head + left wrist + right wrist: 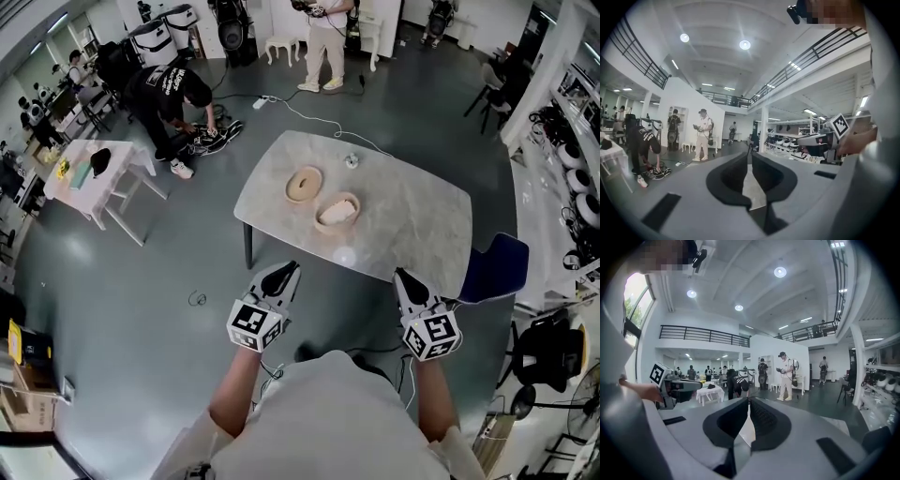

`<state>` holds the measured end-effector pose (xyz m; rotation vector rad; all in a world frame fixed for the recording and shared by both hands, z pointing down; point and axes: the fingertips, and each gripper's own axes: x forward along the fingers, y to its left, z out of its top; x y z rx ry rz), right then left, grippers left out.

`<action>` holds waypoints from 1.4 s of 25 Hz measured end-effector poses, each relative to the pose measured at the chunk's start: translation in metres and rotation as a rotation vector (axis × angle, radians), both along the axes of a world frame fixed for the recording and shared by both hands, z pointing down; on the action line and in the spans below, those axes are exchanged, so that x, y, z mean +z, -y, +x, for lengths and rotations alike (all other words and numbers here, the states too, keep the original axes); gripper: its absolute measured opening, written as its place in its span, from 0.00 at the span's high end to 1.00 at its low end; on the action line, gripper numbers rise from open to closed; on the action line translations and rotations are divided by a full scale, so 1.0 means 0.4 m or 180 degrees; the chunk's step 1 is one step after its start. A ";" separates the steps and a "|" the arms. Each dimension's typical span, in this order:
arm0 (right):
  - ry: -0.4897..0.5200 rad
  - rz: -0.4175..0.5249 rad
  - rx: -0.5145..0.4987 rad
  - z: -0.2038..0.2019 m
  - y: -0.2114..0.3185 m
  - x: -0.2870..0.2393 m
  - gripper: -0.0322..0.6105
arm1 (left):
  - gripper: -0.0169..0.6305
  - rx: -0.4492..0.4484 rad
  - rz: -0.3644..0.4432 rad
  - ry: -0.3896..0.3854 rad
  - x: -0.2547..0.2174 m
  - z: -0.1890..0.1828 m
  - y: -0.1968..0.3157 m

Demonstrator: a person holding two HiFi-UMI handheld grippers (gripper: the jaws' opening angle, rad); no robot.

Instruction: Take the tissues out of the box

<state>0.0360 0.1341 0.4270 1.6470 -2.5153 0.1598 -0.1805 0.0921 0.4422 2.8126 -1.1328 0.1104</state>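
A round wooden box [337, 210] with white tissue inside sits near the middle of the marble table [422, 225]. Its round lid [304, 184], with a hole in the centre, lies just to the box's left. Both grippers hang in the air at the table's near edge, close to my body and well short of the box. The left gripper [284, 275] [750, 153] shows a thin gap between its jaws and holds nothing. On the right gripper [405, 279] [748, 400] the jaw tips meet, with nothing between them.
A small shiny object [351, 161] lies at the table's far edge. A blue chair [495, 265] stands at the table's right corner. A white side table [98, 178] is far left. One person [178, 98] crouches and another [326, 42] stands beyond the table. A cable [309, 120] runs across the floor.
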 end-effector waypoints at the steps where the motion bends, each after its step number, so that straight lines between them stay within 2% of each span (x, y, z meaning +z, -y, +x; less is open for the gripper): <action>1: -0.0007 0.0000 0.0011 -0.010 0.000 0.001 0.89 | 0.90 0.0008 -0.0007 -0.0007 0.003 -0.008 0.003; 7: -0.0007 -0.0028 0.0091 -0.063 -0.002 0.013 0.89 | 0.82 0.0053 -0.0037 -0.0011 0.018 -0.062 0.009; 18: -0.0074 -0.0083 0.0132 -0.135 0.007 0.031 0.89 | 0.82 0.0098 -0.0098 -0.0014 0.045 -0.123 0.027; 29: -0.0026 -0.0156 0.0130 -0.112 0.058 0.055 0.89 | 0.82 0.0119 -0.0159 0.0048 0.064 -0.095 0.067; 35: 0.0007 -0.0185 0.0048 -0.068 0.150 0.066 0.89 | 0.82 0.0039 -0.0182 0.0066 0.064 -0.061 0.136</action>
